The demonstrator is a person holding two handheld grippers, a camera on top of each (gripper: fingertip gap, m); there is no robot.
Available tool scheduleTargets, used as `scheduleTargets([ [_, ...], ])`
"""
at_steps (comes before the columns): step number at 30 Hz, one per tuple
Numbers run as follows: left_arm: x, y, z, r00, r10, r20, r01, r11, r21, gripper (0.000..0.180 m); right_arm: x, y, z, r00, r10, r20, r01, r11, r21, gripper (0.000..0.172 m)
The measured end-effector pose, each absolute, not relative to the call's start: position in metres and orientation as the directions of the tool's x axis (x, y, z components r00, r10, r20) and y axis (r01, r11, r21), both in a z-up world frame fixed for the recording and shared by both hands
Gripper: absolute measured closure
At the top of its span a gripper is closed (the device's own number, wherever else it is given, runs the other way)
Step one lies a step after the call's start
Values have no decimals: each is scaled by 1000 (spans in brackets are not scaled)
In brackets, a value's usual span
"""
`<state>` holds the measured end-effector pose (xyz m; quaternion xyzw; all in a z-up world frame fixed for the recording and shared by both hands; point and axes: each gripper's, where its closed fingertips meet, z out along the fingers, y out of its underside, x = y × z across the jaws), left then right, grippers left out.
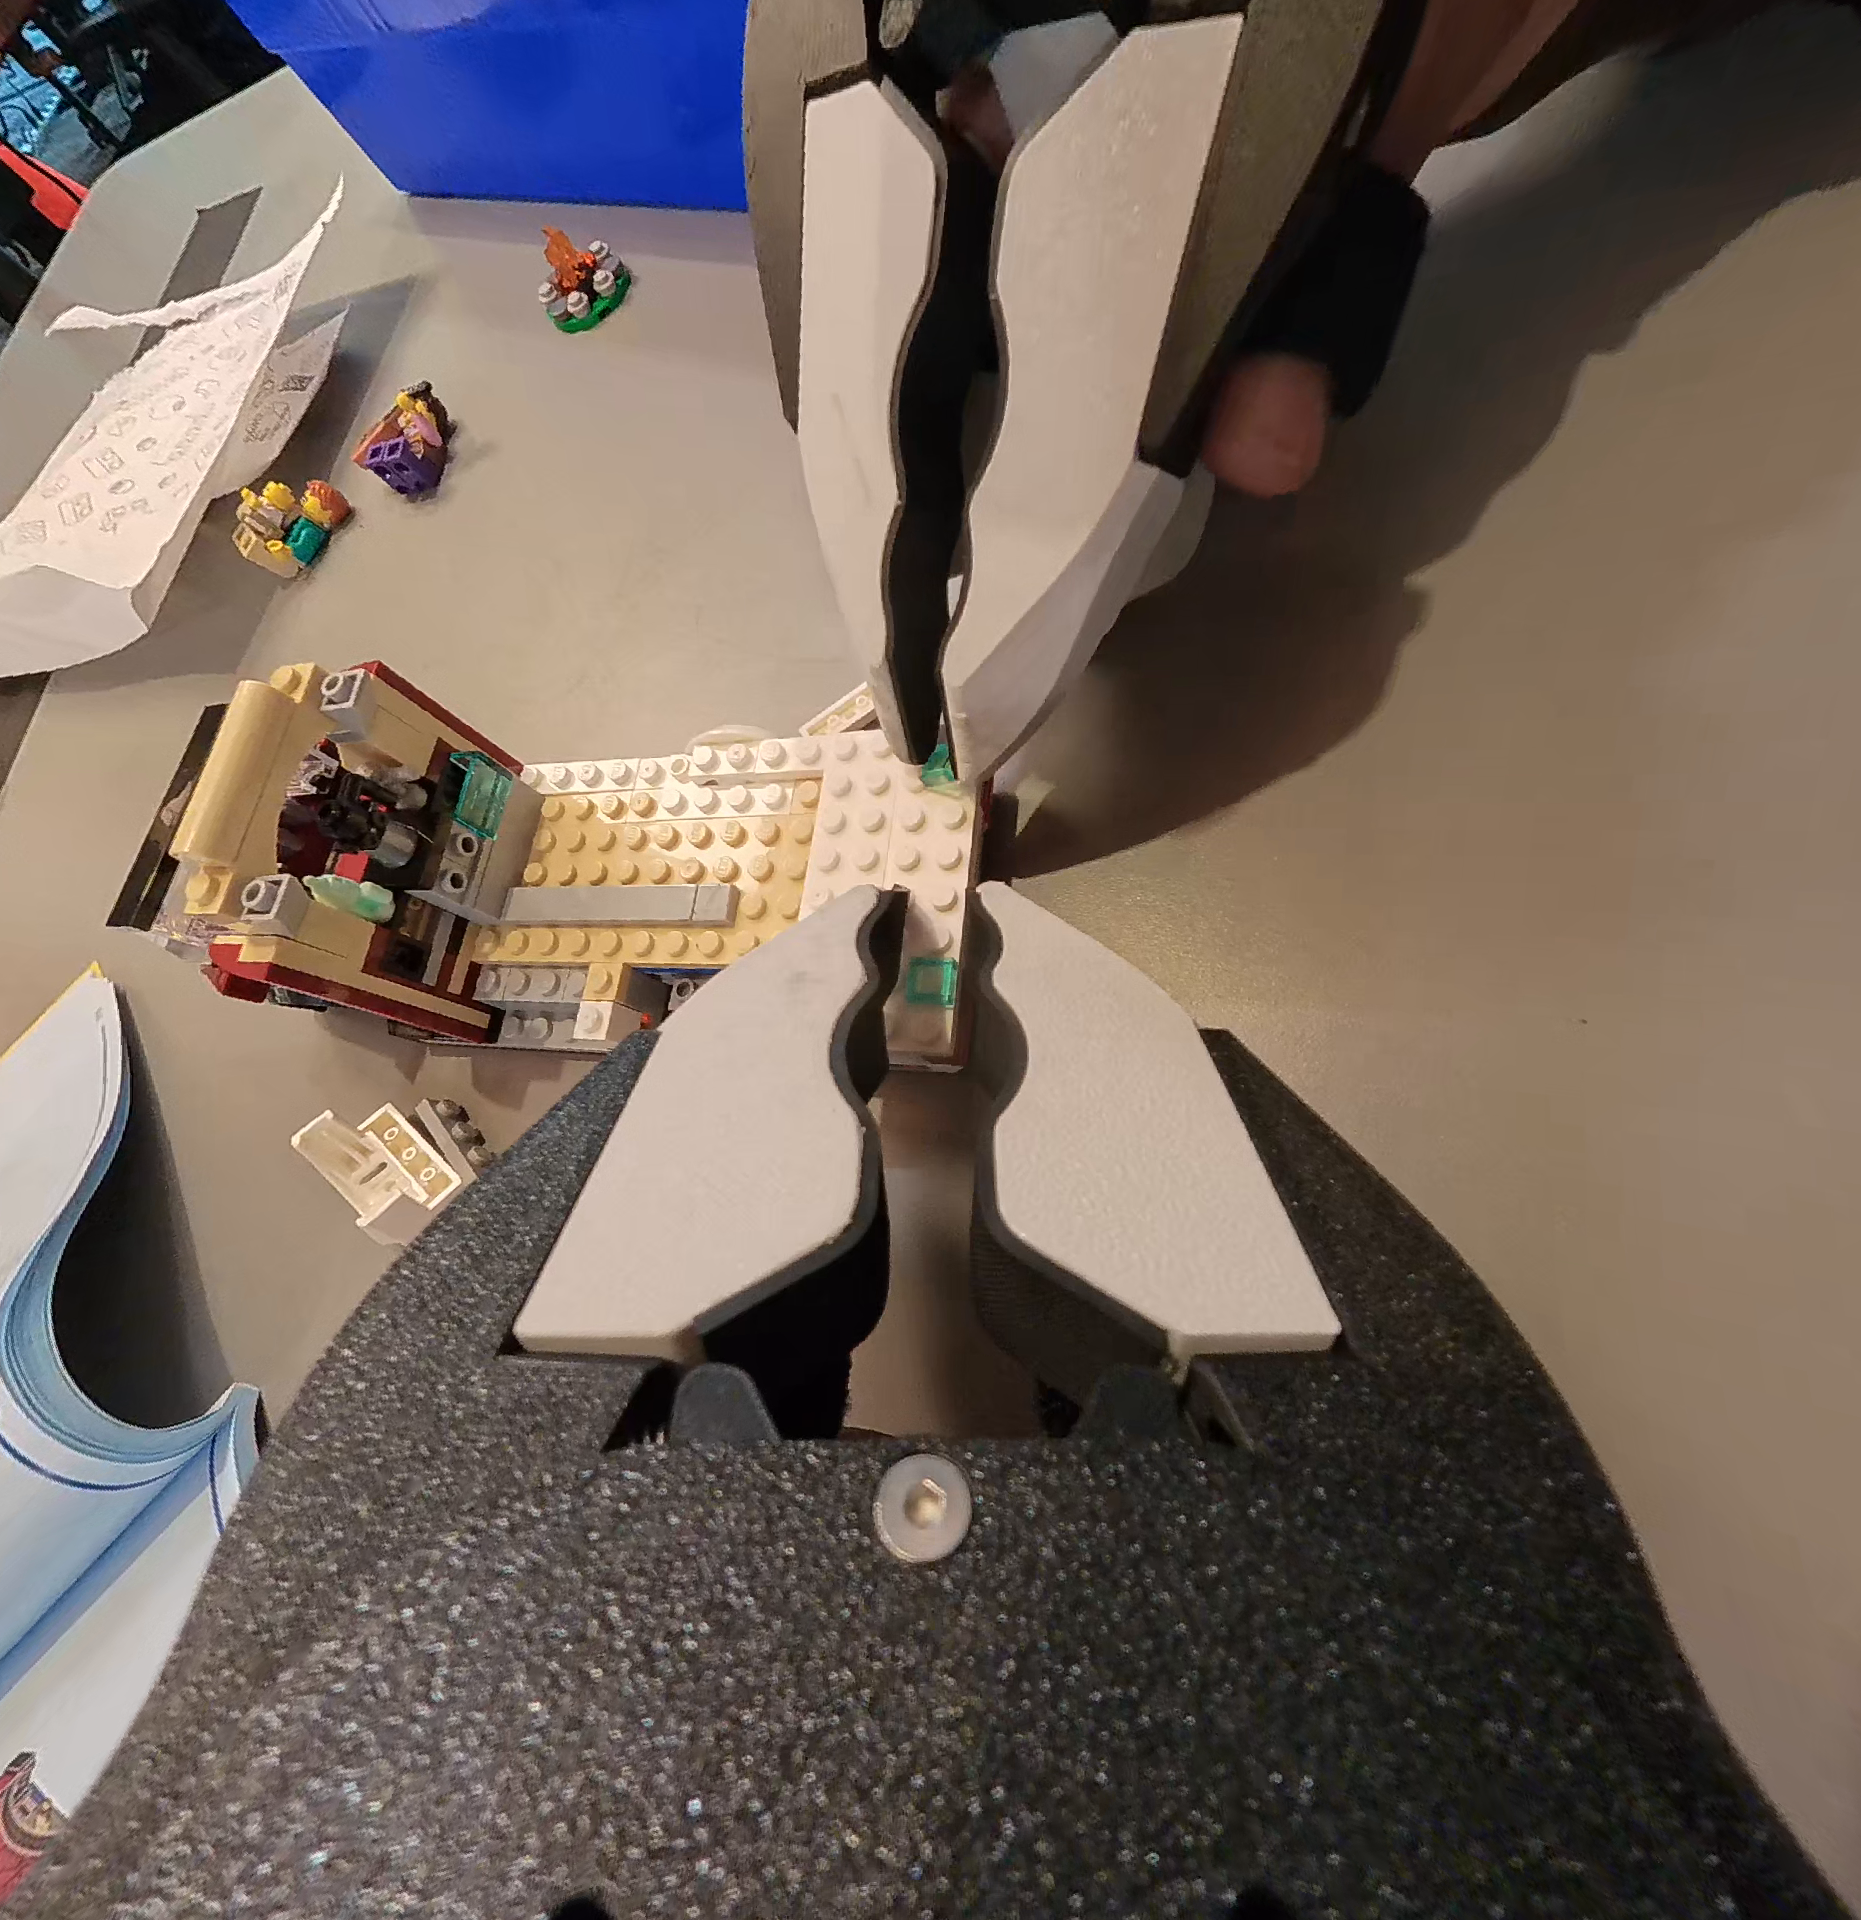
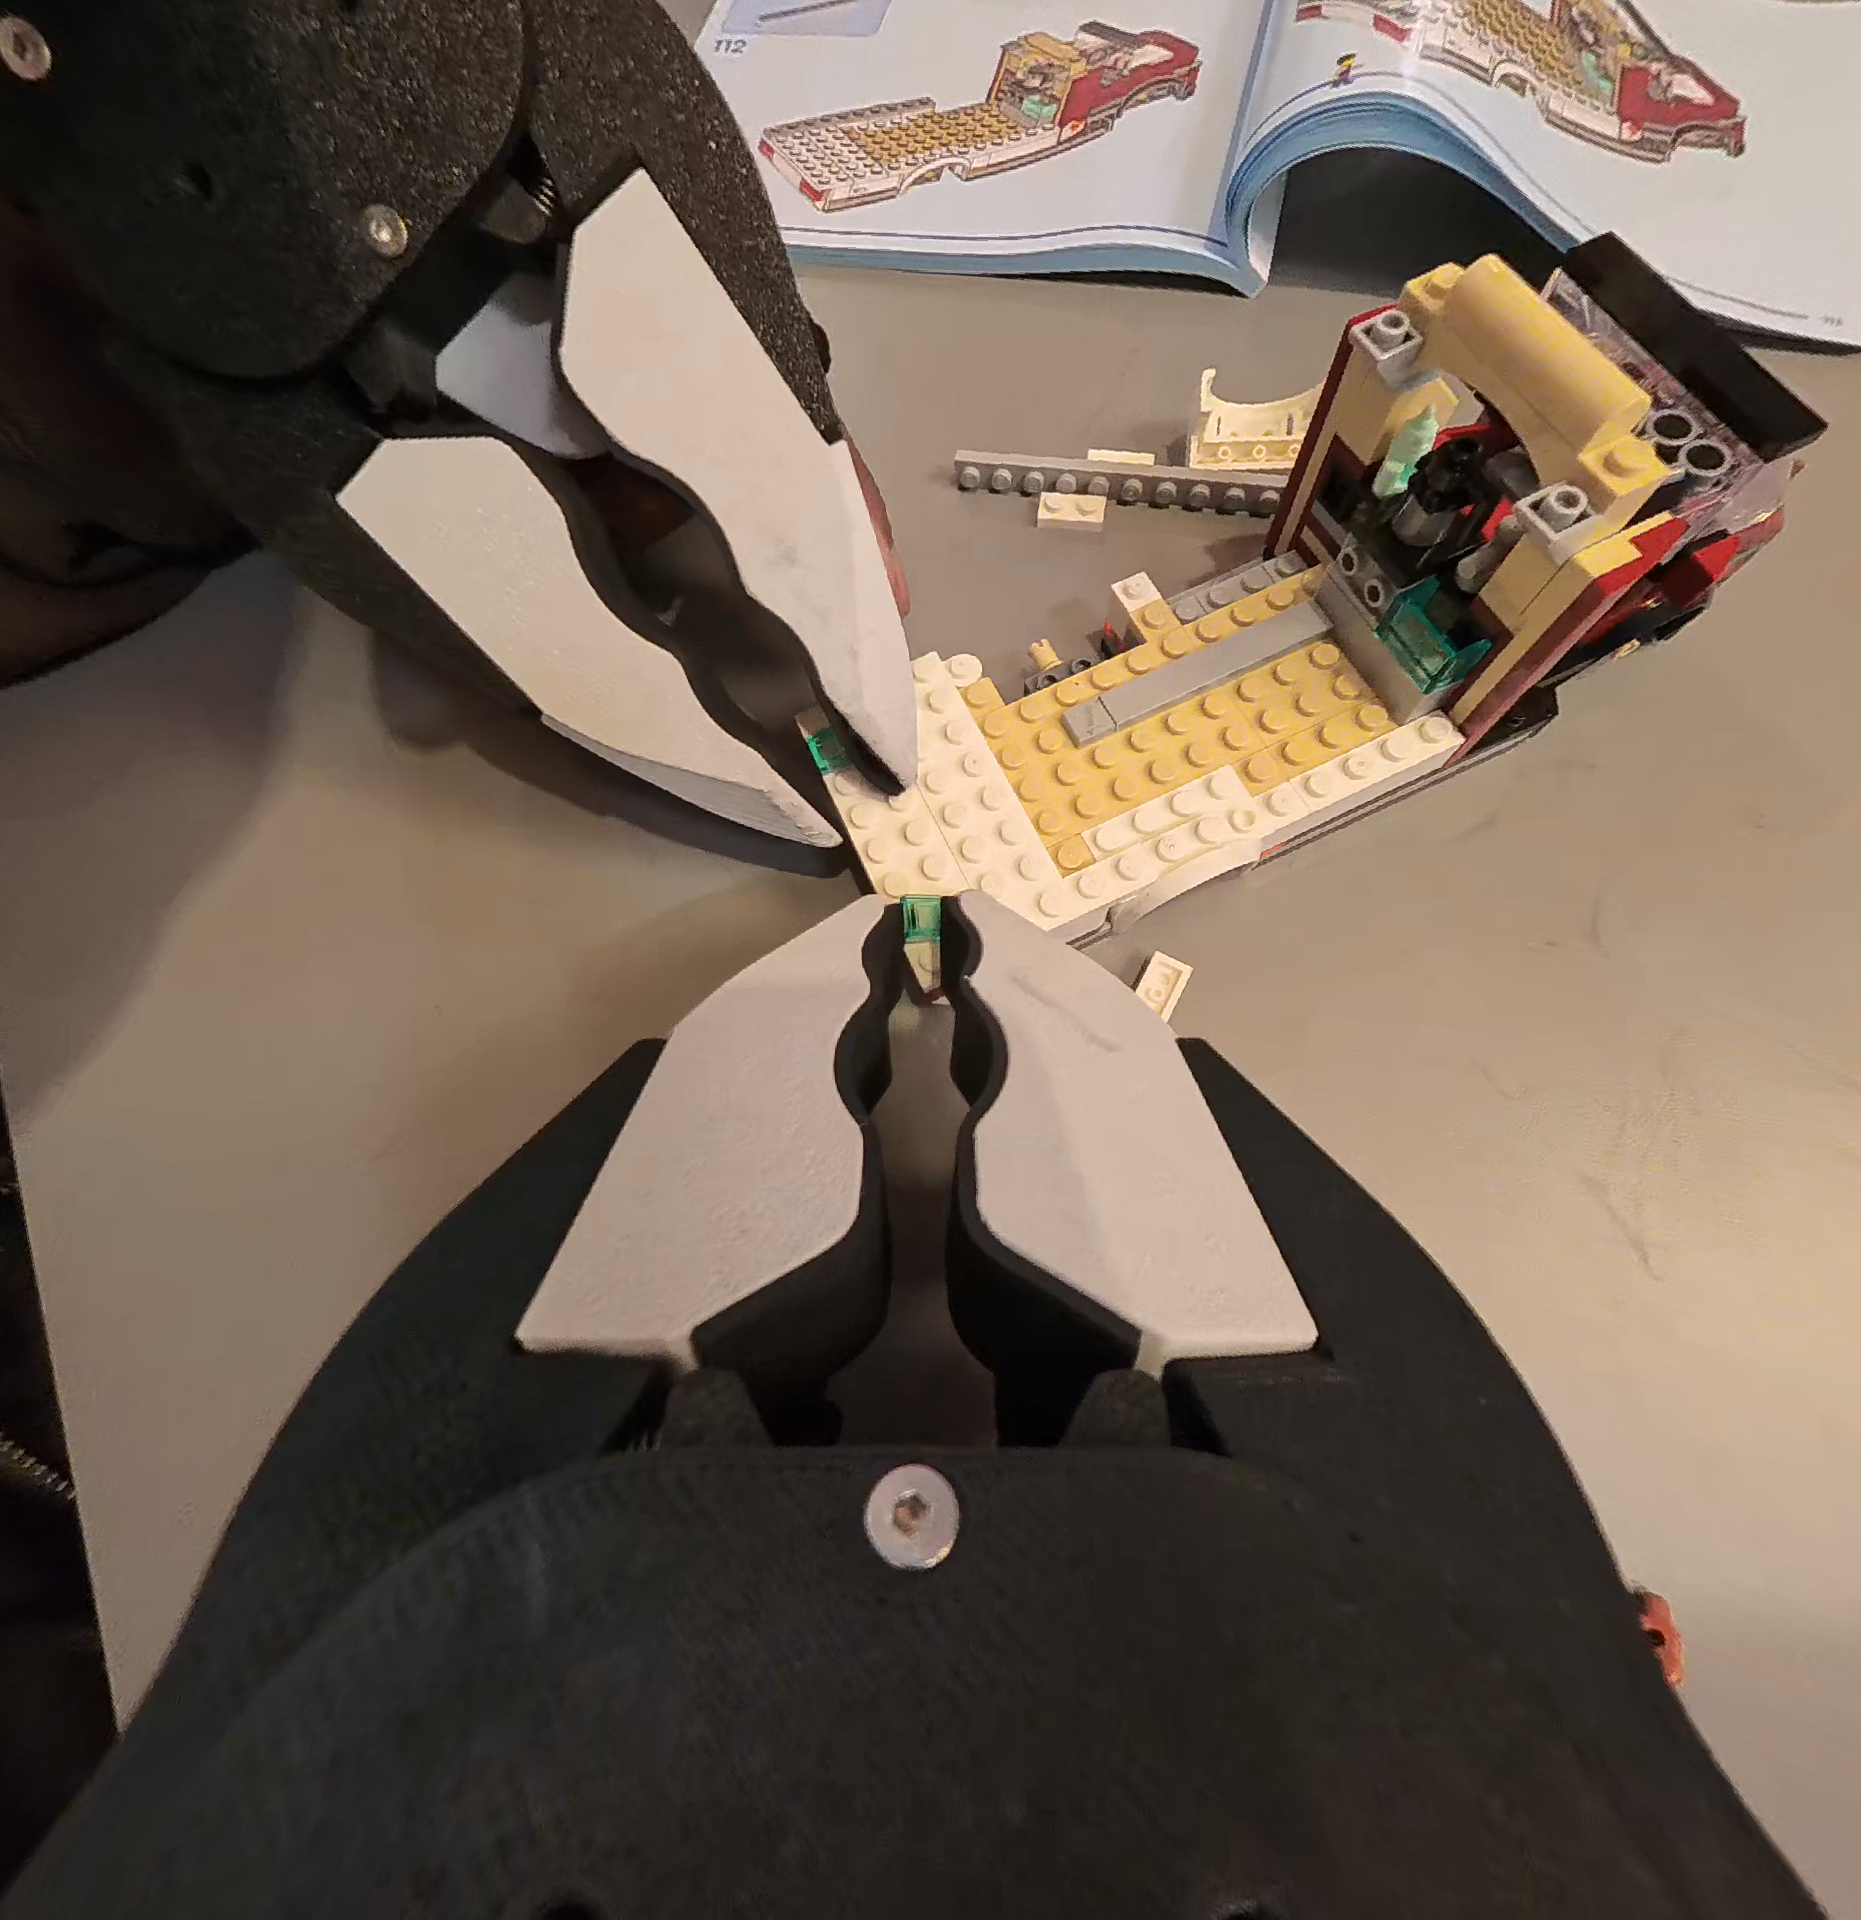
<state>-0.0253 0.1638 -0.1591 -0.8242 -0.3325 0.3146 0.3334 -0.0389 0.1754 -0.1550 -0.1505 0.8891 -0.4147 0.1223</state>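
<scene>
Your left tongs (image 1: 938, 896) straddle the near white corner of the brick model (image 1: 635, 862), which lies flat on the grey tabletop (image 1: 1477, 883). One finger rests over the studded white plate and the other runs along the model's outer edge. The narrow end strip between them carries a clear green tile (image 1: 931, 982), and the tongs look clamped on that corner of the model, though the pad on the outer side is partly hidden. Your right tongs (image 2: 918, 906) reach in from the opposite side and meet the far corner of the same white plate. They are drawn nearly together, with a second green tile (image 2: 921, 920) pinched between the tips. It sits at the plate's edge and looks slightly tilted, not flat on the studs. The two tongs face each other across the white end of the model, close but not touching. Beyond the white plates come the tan floor with its grey strip (image 1: 614, 904), then the dark red and tan cabin (image 1: 313, 810) at the model's other end. An open instruction booklet (image 2: 1009, 208) lies beyond the model in the right wrist view, with a long grey plate (image 2: 1113, 483) and a small cream plate (image 2: 1165, 982) loose beside the model. In the left wrist view a torn paper bag (image 1: 147, 416), two minifigures (image 1: 292, 525), a small campfire build (image 1: 583, 275) and a blue box (image 1: 490, 94) sit well apart from the tongs.
</scene>
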Motion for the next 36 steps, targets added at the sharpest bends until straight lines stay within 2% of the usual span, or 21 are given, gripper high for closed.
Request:
scheduleTargets([
  [7, -25, 164, -159, 582, 757, -297, 338, -557, -759, 169, -41, 180, -146, -919, -379, -104, -146, 575, -805, 169],
  [16, -25, 164, -159, 580, 752, -312, 330, -567, -755, 169, -61, 195, -124, -953, -300, -40, -125, 511, -850, 169],
  [20, -22, 167, -157, 588, 734, -341, 297, -588, -753, 175, -106, 225, -93, -988, -151, 34, -100, 460, -882, 169],
  [25, -21, 168, -144, 576, 766, -285, 281, -514, -811, 170, -198, 288, -58, -982, 128, 136, -66, 442, -895, 169],
  [30, -20, 155, -135, 533, 802, -269, 290, -472, -833, 166, -275, 329, -83, -929, 320, 188, 13, 534, -845, 169],
  [36, -15, 147, -141, 523, 820, -232, 334, -448, -829, 161, -287, 335, -93, -919, 352, 179, 47, 547, -836, 156],
])
